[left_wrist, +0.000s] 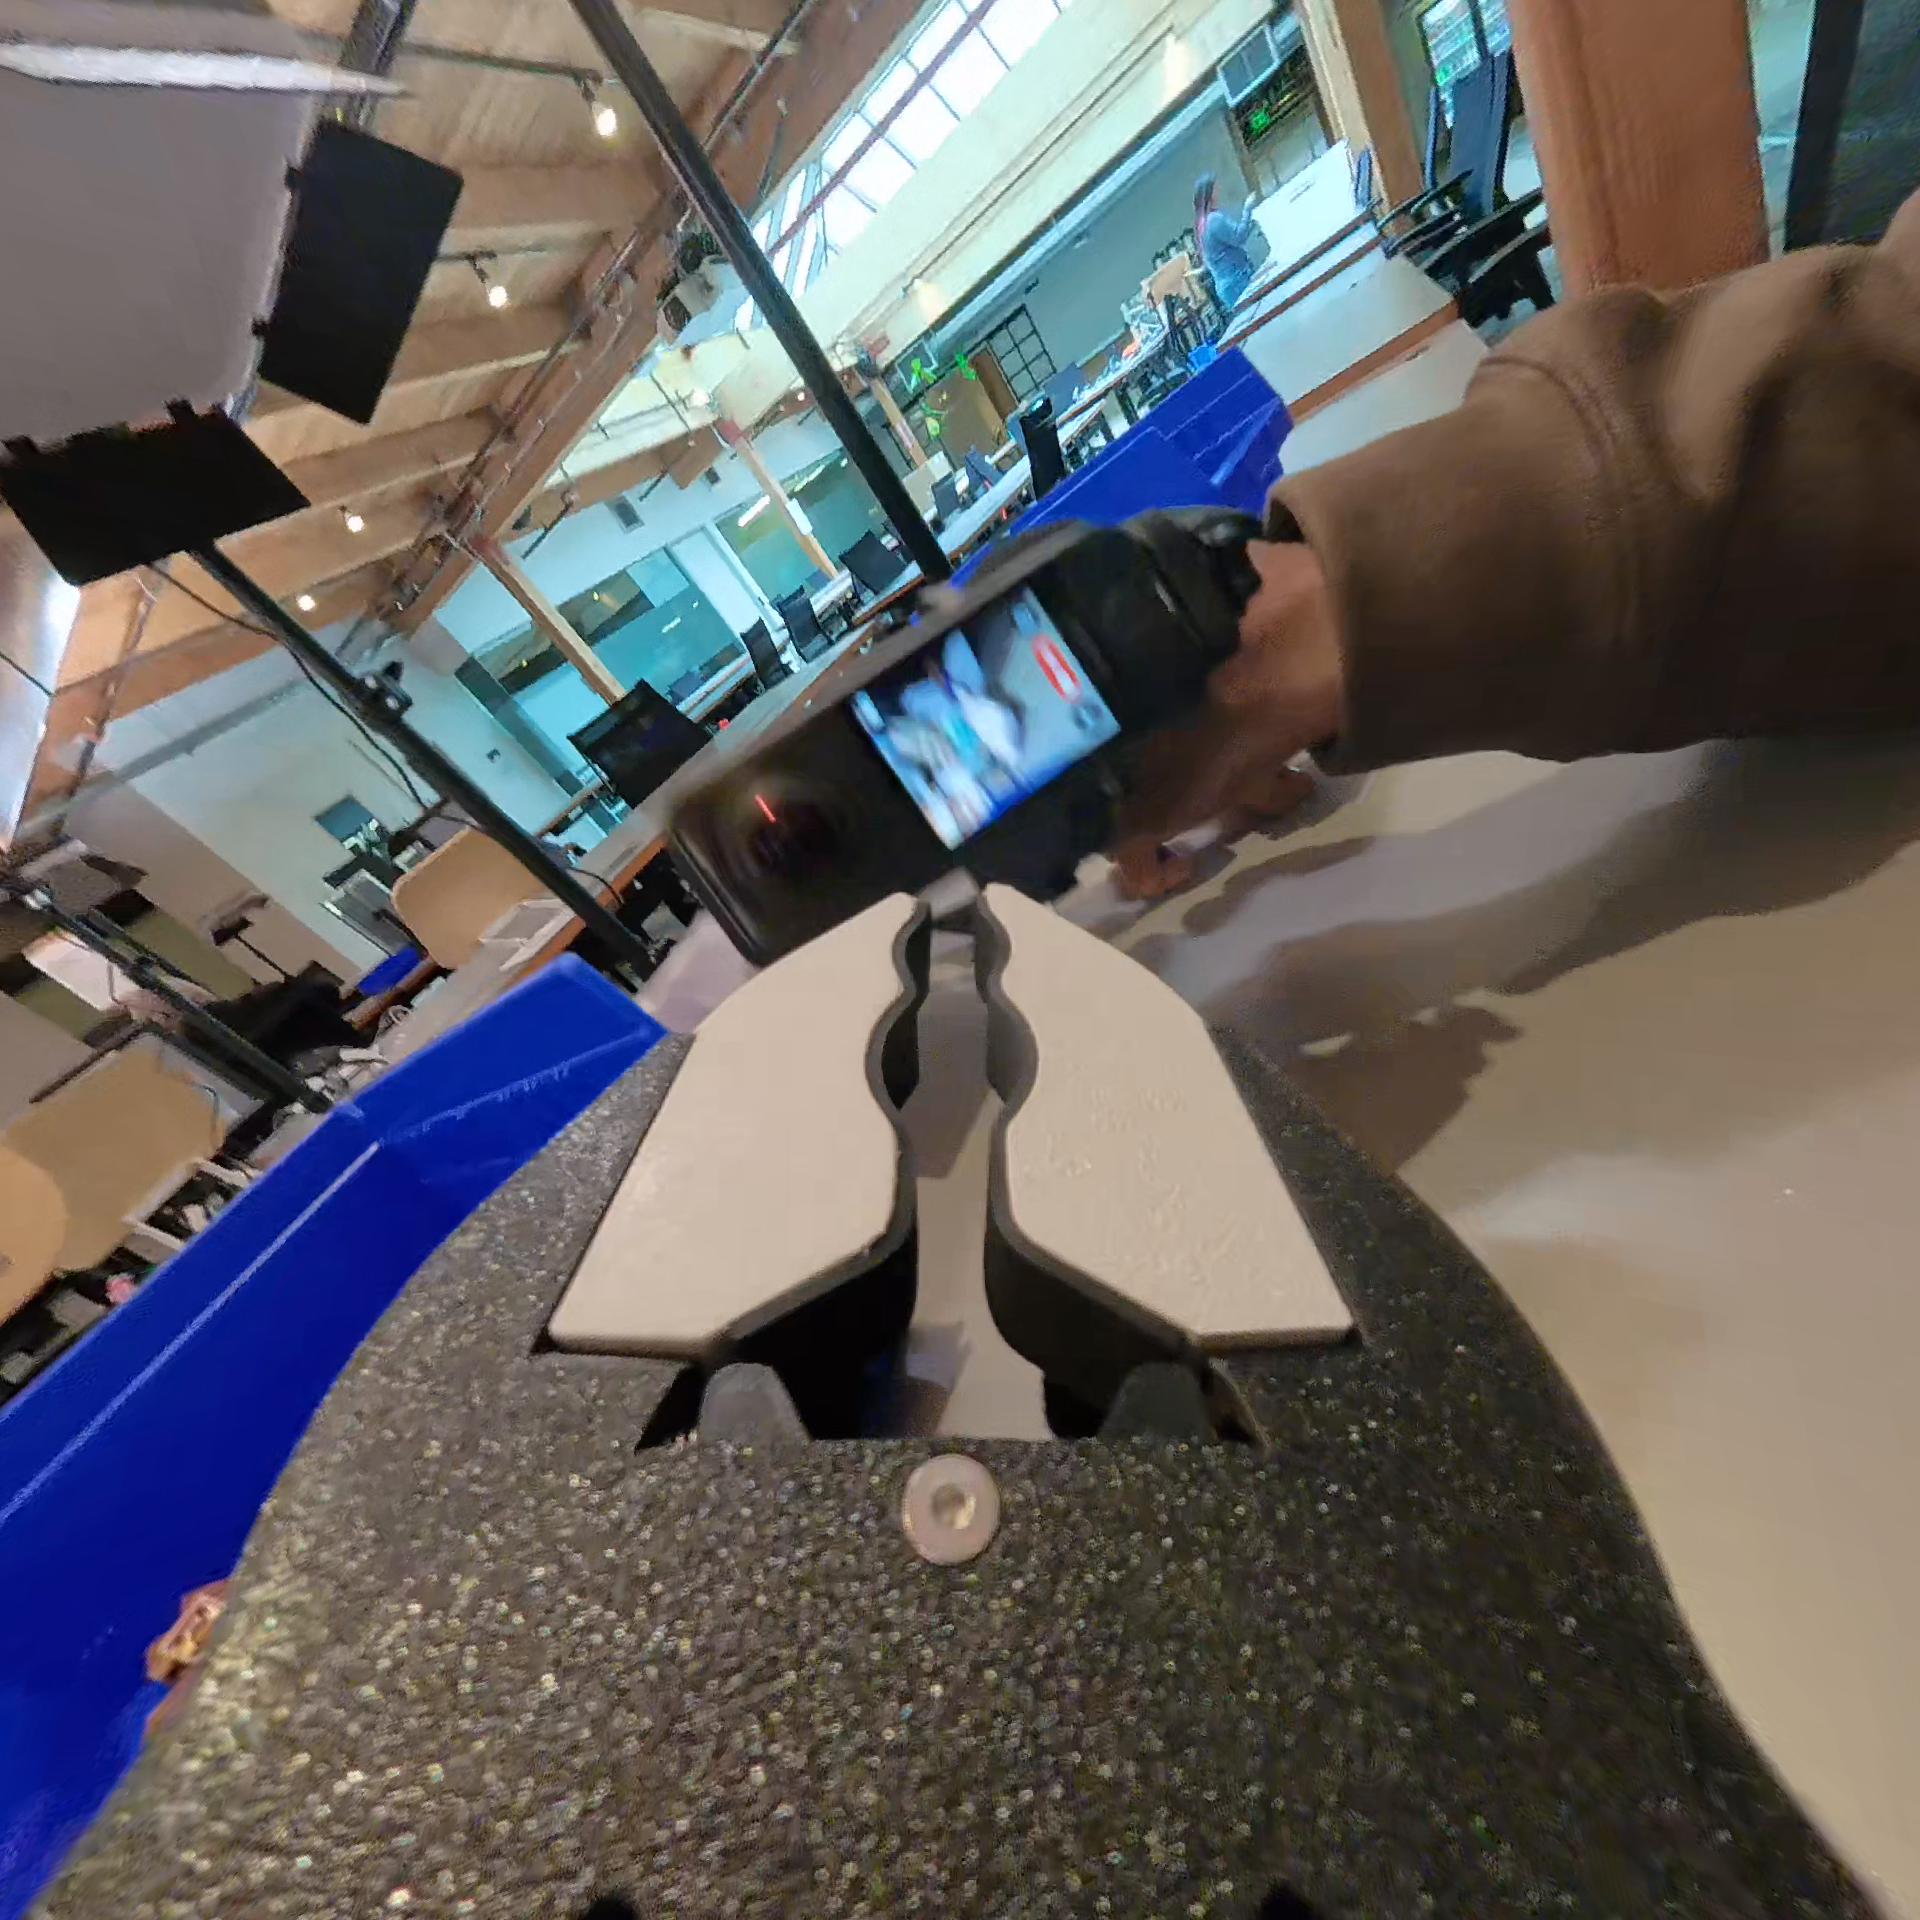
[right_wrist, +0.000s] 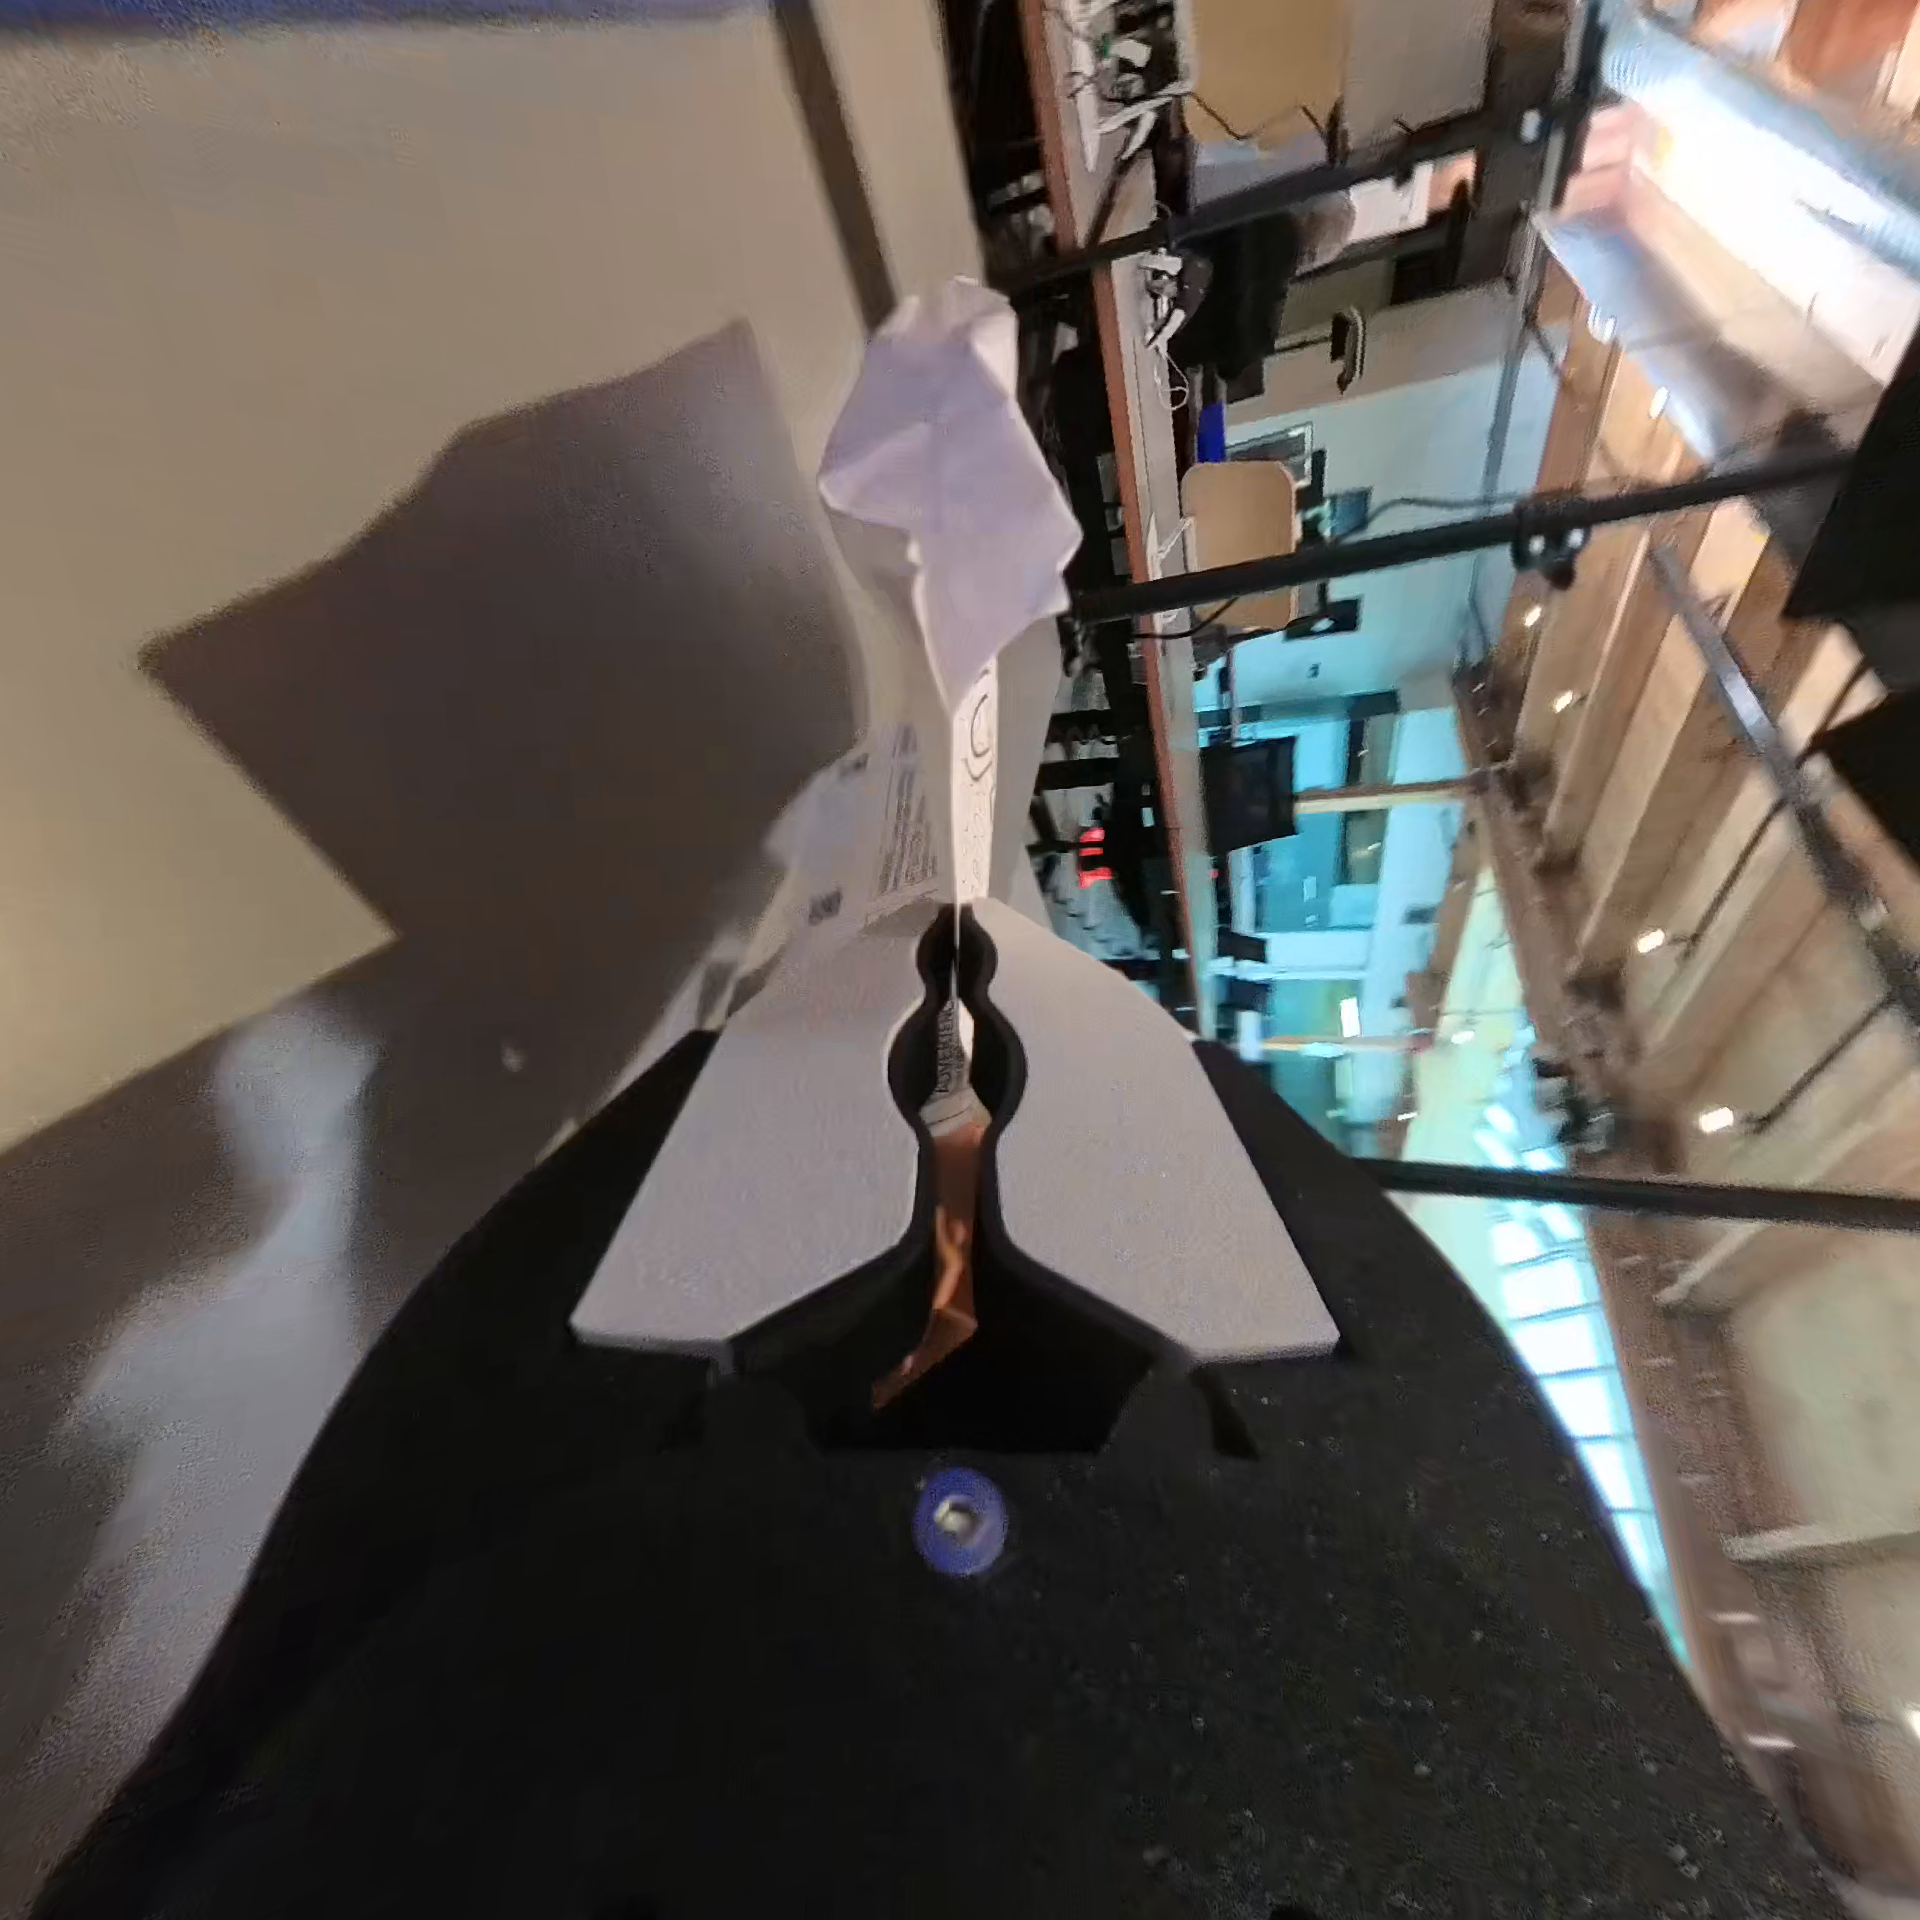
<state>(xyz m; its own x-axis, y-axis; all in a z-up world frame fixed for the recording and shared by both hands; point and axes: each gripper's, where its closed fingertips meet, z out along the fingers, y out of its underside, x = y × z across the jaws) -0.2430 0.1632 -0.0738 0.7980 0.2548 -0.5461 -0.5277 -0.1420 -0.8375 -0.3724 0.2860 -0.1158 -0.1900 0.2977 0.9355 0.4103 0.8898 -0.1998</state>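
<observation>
Your left claw (left_wrist: 954, 914) sits low over the grey table (left_wrist: 1558, 1091), fingers narrowly parted with nothing between them; a blue bin (left_wrist: 312, 1247) runs along its left side, just beside the claw body; straight ahead, close to the fingertips, is the other claw's camera unit (left_wrist: 914, 748) with its lit screen, gripped by a hand (left_wrist: 1247, 717) in a tan sleeve (left_wrist: 1621, 520); more blue bins (left_wrist: 1174, 457) sit behind that. Your right claw (right_wrist: 956, 920) is rolled sideways and clamped on a crumpled white printed paper (right_wrist: 945, 520); the paper sticks out past the fingertips, off the table (right_wrist: 364, 260); a brown scrap (right_wrist: 940, 1288) sits in the gap further back.
</observation>
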